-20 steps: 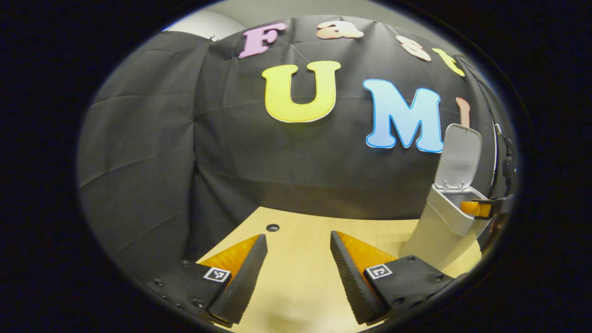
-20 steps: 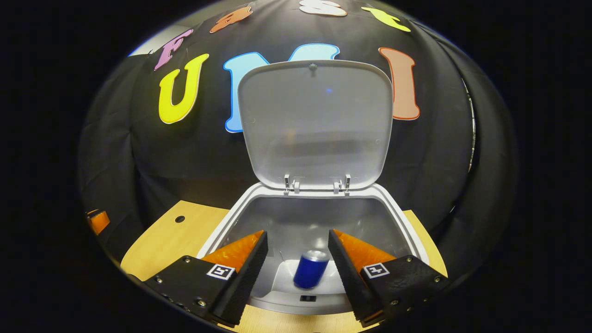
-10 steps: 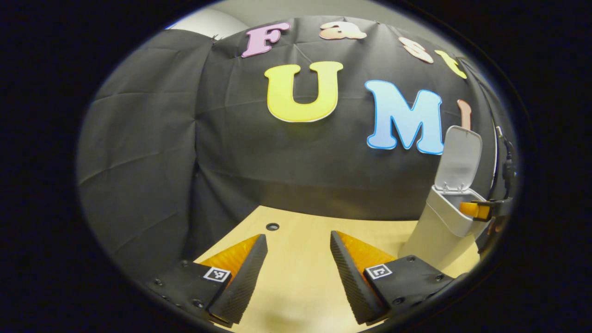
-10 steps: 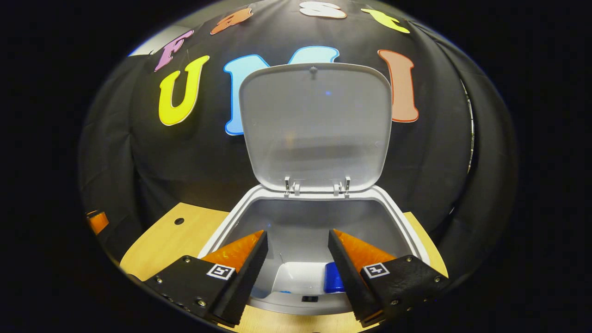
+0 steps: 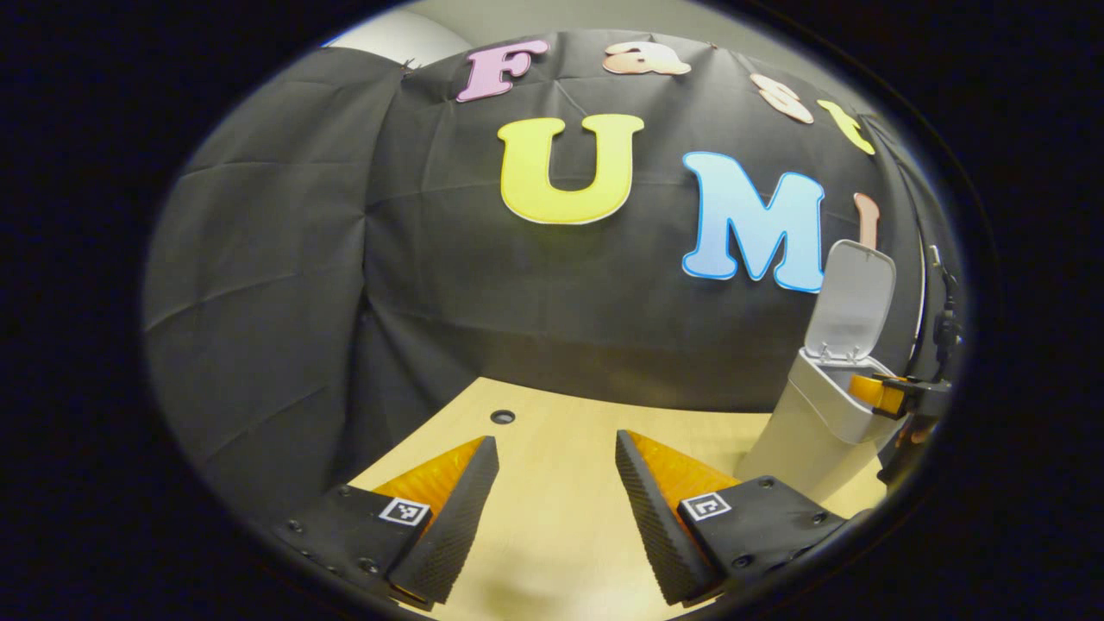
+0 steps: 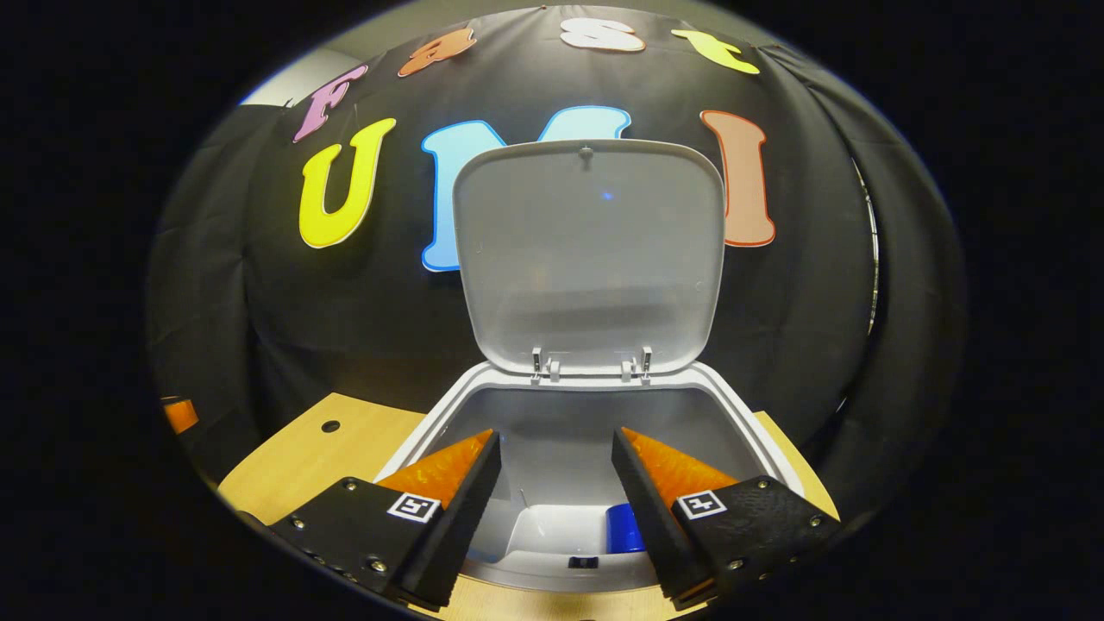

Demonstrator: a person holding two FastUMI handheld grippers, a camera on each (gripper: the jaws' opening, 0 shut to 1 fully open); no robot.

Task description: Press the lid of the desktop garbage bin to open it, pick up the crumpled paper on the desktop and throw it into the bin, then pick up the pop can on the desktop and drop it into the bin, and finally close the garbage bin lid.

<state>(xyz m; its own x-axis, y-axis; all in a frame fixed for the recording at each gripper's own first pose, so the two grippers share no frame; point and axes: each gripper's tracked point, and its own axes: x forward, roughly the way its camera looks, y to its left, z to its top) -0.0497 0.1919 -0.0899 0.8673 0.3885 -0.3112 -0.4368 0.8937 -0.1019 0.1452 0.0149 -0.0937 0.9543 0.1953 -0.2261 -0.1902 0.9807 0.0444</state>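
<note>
In the right gripper view the desktop garbage bin [image 6: 595,405] stands open directly ahead, its grey lid [image 6: 589,254] swung up on two small hinges and standing nearly upright against the black cloth wall [image 6: 259,310]. The bin's inside is pale and smooth, and at its bottom lies the blue pop can [image 6: 623,528], partly hidden behind one finger of the right gripper [image 6: 556,496]. Whether the crumpled paper is down there too cannot be told, since the fingers hide much of the bottom. The right gripper hangs just above the bin's front rim with its jaws spread wide and nothing between them. The bin rests on the light wooden desktop [image 6: 293,457], which has a small dark round hole [image 6: 330,426] near its back edge. In the left gripper view the left gripper [image 5: 556,500] is held over a bare stretch of the same desktop [image 5: 552,535], well apart from the bin, its jaws likewise spread and holding nothing. That view shows the bin [image 5: 824,414] from the side at the far right, lid [image 5: 854,297] raised, with the other gripper's fingertip [image 5: 869,390] over its rim.
</note>
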